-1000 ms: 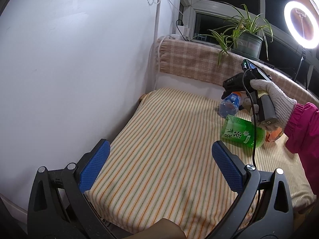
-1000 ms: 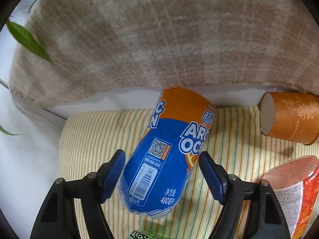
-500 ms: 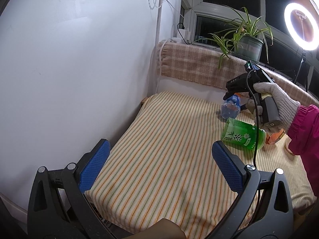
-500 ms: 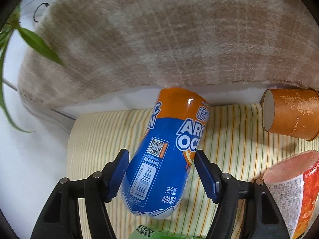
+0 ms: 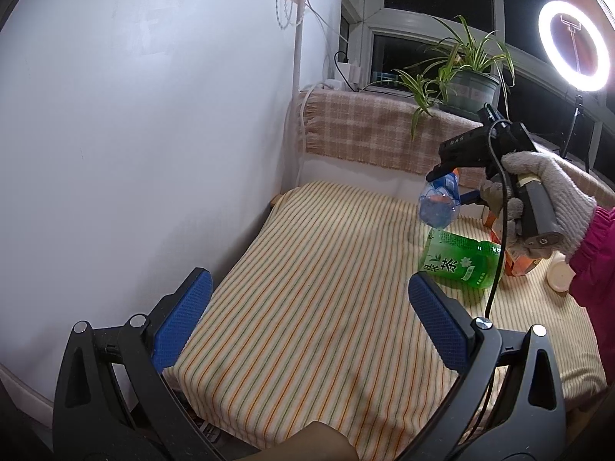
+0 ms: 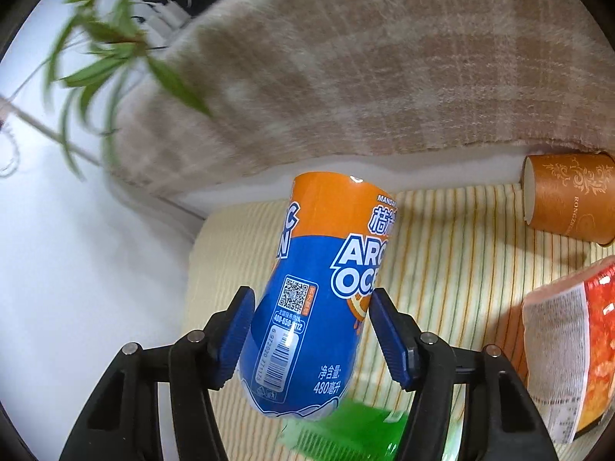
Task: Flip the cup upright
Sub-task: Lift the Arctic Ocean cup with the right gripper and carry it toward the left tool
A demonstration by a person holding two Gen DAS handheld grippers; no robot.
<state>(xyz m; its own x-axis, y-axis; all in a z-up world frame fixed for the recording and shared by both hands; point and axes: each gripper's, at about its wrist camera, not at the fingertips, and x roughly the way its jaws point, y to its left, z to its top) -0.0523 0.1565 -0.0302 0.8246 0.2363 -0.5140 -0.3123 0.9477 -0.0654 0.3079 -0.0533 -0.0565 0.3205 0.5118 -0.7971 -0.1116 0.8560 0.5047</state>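
Observation:
My right gripper [image 6: 311, 336] is shut on a blue and orange bottle-cup [image 6: 323, 280] and holds it tilted above the striped cloth [image 6: 442, 269]. In the left wrist view the same cup [image 5: 440, 201] hangs in the right gripper [image 5: 453, 186] above the cloth, its clear base toward me. My left gripper [image 5: 307, 313] is open and empty, low over the near left part of the striped cloth [image 5: 307, 288].
A green tea cup [image 5: 461, 263] lies on its side below the lifted cup. A brown paper cup [image 6: 569, 196] lies on its side at the back right. A red and white noodle cup [image 6: 569, 357] lies at right. A plaid blanket [image 6: 365, 57] and a potted plant [image 5: 467, 80] are behind; a white wall [image 5: 134, 134] is at left.
The right gripper closed on the blue and orange cup, then lifted it off the cloth and tilted it. The left gripper stayed open and nearly still.

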